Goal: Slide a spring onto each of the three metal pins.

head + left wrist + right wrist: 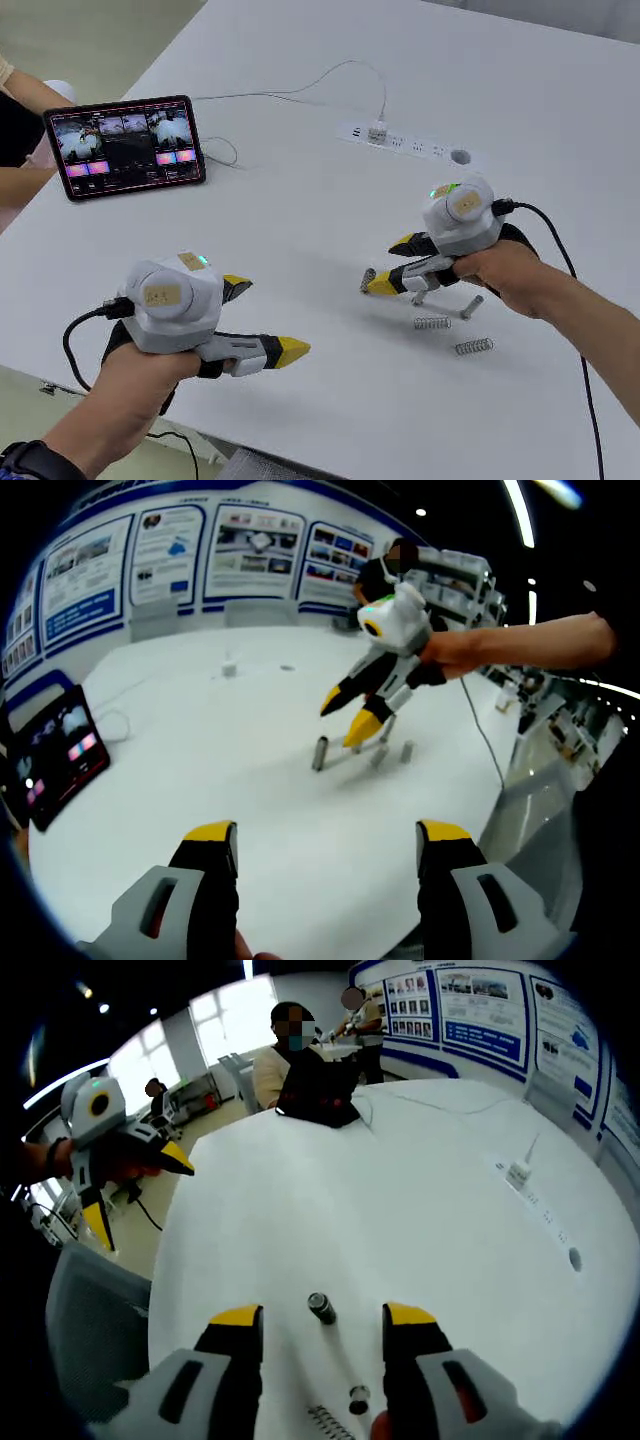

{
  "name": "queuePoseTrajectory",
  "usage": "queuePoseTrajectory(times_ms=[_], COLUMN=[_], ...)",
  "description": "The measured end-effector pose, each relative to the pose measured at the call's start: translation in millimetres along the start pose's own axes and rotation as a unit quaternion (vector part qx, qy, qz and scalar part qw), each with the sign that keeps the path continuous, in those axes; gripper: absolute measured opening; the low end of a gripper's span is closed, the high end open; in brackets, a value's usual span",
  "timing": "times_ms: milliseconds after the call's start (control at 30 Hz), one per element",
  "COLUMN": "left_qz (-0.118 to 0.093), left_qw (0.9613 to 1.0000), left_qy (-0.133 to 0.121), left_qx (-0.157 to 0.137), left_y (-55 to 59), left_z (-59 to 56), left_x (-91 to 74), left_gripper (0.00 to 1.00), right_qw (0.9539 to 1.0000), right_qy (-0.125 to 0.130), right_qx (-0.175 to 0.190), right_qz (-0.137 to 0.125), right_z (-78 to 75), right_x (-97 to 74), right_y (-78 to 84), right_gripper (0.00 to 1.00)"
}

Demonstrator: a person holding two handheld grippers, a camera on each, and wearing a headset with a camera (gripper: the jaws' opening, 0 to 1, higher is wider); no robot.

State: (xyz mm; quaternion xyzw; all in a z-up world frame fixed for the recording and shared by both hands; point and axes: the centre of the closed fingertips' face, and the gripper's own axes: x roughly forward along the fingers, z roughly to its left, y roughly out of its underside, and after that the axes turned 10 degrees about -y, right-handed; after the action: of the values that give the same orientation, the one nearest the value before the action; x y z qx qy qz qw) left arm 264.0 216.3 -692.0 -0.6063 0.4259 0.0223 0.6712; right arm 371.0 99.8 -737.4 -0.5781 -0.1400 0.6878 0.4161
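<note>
the right gripper has its jaws spread, with an upright pin between the tips. the left gripper hangs near left, jaws spread and empty. two springs lie on the bench, near right. a jaw closing off centre could probably tip the pin over.

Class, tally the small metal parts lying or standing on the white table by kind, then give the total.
Metal pins: 3
Loose springs: 2
Total: 5
</note>
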Motion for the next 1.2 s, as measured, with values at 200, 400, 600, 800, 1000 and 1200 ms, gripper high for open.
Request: queuePoseTrajectory(times_ms=[200, 400, 600, 800, 1000, 1200], left_qz=[-0.001, -0.002, 0.0, 0.002, 0.0, -0.001], left_qw=[1.0, 1.0, 1.0, 1.0, 1.0, 0.9999], left_qy=[0.004, 0.006, 0.005, 0.005, 0.007, 0.011], left_qx=[0.003, 0.007, 0.006, 0.006, 0.006, 0.01], left_y=[-2.4, -4.3, -2.8, -2.1, -5.0, -8.1], left_z=[-3.4, -5.8, -6.0, -5.6, -6.9, -10.0], left_x=[2.1, 2.6, 2.7, 3.6, 6.0, 8.9], left_gripper=[0.74, 0.74, 0.74, 0.74, 0.74, 0.74], right_qw=[0.9988, 0.9972, 0.9951, 0.9934, 0.9914, 0.9872], right_qy=[0.012, 0.022, 0.029, 0.04, 0.053, 0.062], right_qx=[0.028, 0.044, 0.056, 0.063, 0.066, 0.078], right_qz=[-0.038, -0.056, -0.077, -0.088, -0.1, -0.124], right_z=[-0.5, -2.3, 0.5, 3.4, 7.9, 10.4], right_x=[-8.5, -14.0, -21.9, -30.7, -42.1, -54.8], right_y=[-0.3, 0.8, 0.5, 5.6, 12.7, 21.2], right_gripper=[0.52, 0.55, 0.58, 0.65, 0.68, 0.7])
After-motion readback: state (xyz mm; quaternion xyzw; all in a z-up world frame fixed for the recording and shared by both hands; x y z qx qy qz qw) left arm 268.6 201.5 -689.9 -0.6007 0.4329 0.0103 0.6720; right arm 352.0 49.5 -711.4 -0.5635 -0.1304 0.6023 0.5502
